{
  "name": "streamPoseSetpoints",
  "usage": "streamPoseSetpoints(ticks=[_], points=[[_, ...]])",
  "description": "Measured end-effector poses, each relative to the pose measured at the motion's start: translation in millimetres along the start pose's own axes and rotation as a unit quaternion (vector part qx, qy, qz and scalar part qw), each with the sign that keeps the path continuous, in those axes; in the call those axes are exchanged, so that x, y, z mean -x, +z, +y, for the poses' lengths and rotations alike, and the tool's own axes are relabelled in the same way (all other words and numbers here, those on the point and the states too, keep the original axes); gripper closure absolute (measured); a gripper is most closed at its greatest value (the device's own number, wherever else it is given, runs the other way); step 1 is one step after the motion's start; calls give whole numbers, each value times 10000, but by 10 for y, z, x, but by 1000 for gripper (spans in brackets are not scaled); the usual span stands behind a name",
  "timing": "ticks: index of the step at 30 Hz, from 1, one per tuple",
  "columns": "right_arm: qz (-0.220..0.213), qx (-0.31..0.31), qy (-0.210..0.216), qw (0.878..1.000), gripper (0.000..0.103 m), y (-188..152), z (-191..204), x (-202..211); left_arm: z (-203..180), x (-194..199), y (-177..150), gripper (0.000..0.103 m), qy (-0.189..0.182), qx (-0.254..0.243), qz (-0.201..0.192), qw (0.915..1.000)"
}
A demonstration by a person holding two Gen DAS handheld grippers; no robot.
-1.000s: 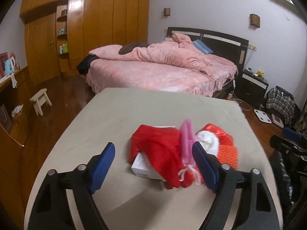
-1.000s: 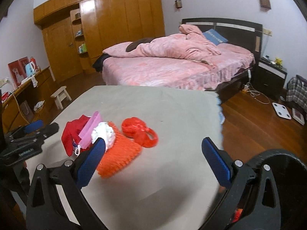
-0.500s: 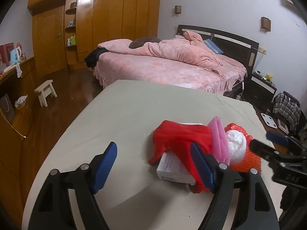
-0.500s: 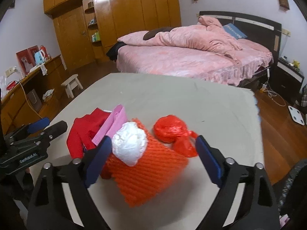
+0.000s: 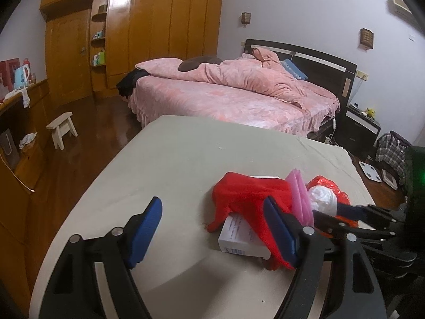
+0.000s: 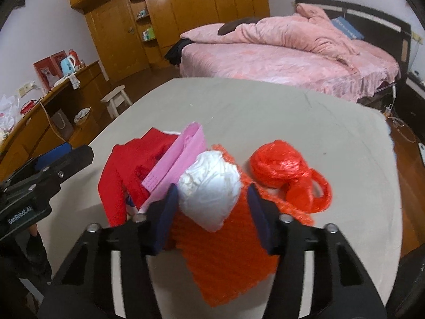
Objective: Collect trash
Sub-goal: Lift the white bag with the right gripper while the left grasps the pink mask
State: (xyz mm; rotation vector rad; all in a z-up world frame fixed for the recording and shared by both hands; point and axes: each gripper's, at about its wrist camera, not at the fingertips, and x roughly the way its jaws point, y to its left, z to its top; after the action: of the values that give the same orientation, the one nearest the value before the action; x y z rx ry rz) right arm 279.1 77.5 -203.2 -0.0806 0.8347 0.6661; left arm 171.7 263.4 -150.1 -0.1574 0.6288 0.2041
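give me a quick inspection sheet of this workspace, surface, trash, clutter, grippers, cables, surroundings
surface: grey table, trash bunched on its near part.
job's things: white wad on orange mesh; pink pouch leaning on red cloth; white box under that cloth; red plastic bundle beside the mesh.
clutter: nothing seen on the table beyond the trash.
grippers: right gripper closing, fingers either side of the white wad, contact unclear; left gripper open, nothing between its fingers.
cables: white cord on the floor by the bed.
surroundings: pink bed, wooden wardrobe, small stool.
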Motion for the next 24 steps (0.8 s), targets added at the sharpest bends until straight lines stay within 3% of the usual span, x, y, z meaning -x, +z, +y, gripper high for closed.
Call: streamPoseSetpoints(ticks=[3, 8, 24], points=[[25, -2, 97, 9999, 70, -15, 1, 24, -26, 8, -5, 26, -25, -2, 2, 10000], [-148, -49, 176, 9997, 70, 8, -14, 211, -128, 69, 1, 27, -87, -54, -57, 9999], [-457, -371, -229, 9980, 70, -109, -538, 705, -807, -11, -42, 51, -711, -376, 26, 9968]])
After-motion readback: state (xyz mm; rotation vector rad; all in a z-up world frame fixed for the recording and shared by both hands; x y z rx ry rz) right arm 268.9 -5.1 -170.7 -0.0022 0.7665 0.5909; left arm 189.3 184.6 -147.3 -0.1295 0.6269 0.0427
